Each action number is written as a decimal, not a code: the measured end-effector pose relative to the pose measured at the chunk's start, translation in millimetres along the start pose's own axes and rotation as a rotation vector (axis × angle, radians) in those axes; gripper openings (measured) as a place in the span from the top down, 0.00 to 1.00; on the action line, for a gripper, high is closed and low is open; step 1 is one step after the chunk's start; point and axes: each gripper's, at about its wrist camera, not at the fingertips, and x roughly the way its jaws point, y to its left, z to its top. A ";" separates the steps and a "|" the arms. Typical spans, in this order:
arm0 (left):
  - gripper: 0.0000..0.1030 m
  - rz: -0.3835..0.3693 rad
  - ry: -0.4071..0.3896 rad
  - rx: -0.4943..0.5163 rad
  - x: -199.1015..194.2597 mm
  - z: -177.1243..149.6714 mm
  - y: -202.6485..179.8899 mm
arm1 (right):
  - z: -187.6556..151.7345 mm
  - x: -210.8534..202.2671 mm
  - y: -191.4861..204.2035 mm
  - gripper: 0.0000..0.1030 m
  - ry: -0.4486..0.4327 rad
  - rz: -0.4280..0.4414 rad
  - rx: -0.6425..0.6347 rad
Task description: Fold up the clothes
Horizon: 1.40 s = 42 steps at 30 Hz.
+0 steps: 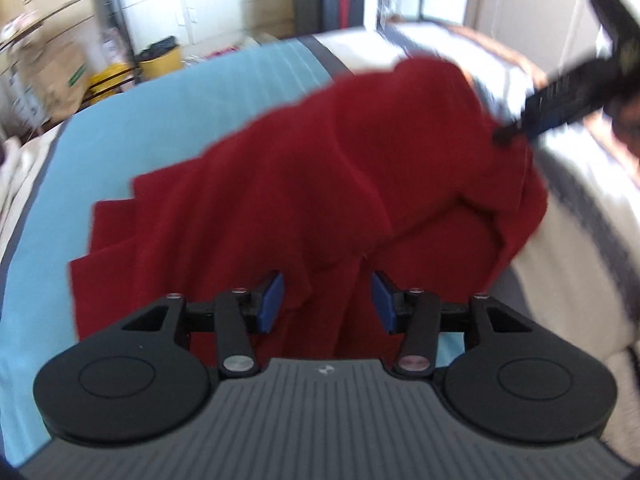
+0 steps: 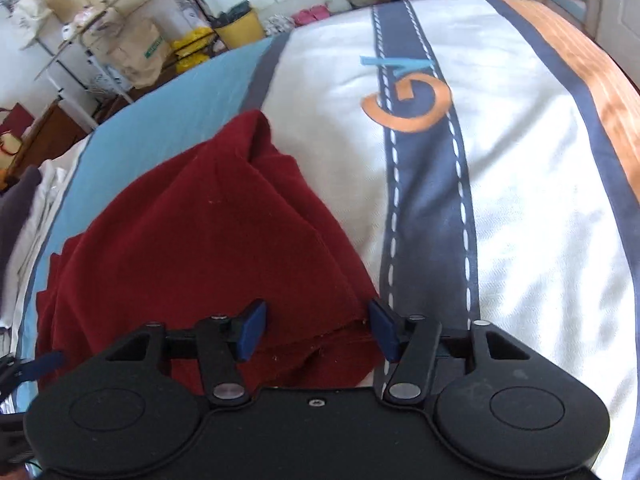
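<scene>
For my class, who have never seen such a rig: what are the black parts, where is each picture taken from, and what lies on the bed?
A person holds a hand tool with a two-finger claw in each hand; each carries a camera looking along its blue-padded fingers. One picture comes from the left claw, the other from the right claw. A dark red garment lies bunched on a bed cover striped blue, white, navy and orange. Both claws stand open over the cloth, gripping nothing.

Garment (image 1: 320, 184) heaped on bed (image 2: 520, 200), toward its left side; left gripper (image 1: 326, 300) and right gripper (image 2: 318, 332) both over its near edge; bin (image 2: 240, 26) and boxes (image 2: 132, 48) on floor beyond bed
</scene>
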 end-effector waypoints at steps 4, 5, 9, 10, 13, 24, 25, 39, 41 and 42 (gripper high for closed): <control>0.97 0.017 0.003 -0.067 4.1 7.9 10.8 | 0.4 -8.1 11.2 0.91 -0.058 -0.010 -0.097; 0.97 0.010 -0.034 -0.101 -4.8 9.9 16.8 | 1.2 -11.8 14.2 0.91 -0.078 0.001 -0.111; 0.97 -0.221 -0.190 -0.338 -50.0 3.2 48.3 | -0.6 -42.7 4.1 0.92 -0.130 0.212 -0.024; 0.96 -0.304 -0.206 -0.405 -55.8 -1.9 55.3 | -2.5 -50.9 -3.1 0.92 -0.131 0.282 0.024; 0.95 -0.322 -0.101 -0.407 -47.0 -9.6 52.8 | -12.4 -60.9 -24.1 0.92 -0.089 0.306 0.100; 0.57 -0.133 -0.144 -0.162 -32.4 6.5 13.2 | -10.5 -44.6 -22.4 0.88 -0.050 0.111 0.075; 0.55 -0.102 -0.173 -0.142 -32.6 8.0 8.1 | -11.1 -42.8 -23.0 0.84 -0.044 0.104 0.081; 0.45 -0.007 0.096 -0.151 16.5 23.4 9.7 | 14.4 29.6 -17.7 0.27 0.187 0.031 -0.067; 0.44 0.008 0.056 -0.189 0.8 18.9 21.4 | 15.0 25.3 -18.9 0.27 0.193 0.044 -0.075; 0.44 0.029 0.044 -0.210 -5.2 16.5 28.5 | 16.1 22.9 -21.6 0.27 0.191 0.057 -0.066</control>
